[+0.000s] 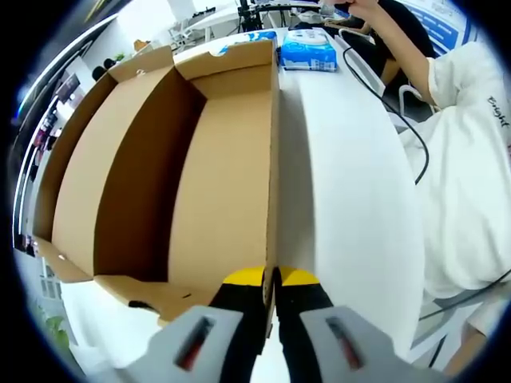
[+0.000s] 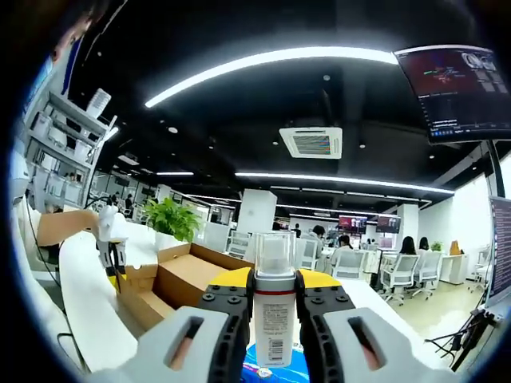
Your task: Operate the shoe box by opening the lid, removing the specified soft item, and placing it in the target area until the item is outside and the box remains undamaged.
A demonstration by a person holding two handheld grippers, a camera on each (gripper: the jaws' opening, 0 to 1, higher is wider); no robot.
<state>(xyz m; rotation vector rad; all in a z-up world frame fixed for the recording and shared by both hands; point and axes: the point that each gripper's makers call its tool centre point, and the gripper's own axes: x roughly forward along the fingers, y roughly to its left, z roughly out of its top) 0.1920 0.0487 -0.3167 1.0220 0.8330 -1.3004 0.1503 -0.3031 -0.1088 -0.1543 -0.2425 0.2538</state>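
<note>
In the left gripper view, the left claw (image 1: 270, 281) is clamped on the near wall of the cardboard shoe box (image 1: 160, 167), its yellow-tipped jaws pinching the thin board from either side. The box lies open on the white table (image 1: 351, 199), and the part of its inside that shows is bare brown card. Beyond the box sits a blue-and-white packet (image 1: 308, 51), and a person in a white shirt (image 1: 467, 159) sits at the table's far side.

In the right gripper view, the right claw (image 2: 274, 281) is clamped on a small spray bottle (image 2: 274, 299) with a clear cap, held upright above the table. Behind it, lower left, lies the open shoe box (image 2: 185, 275), then a green potted plant (image 2: 170, 219).
</note>
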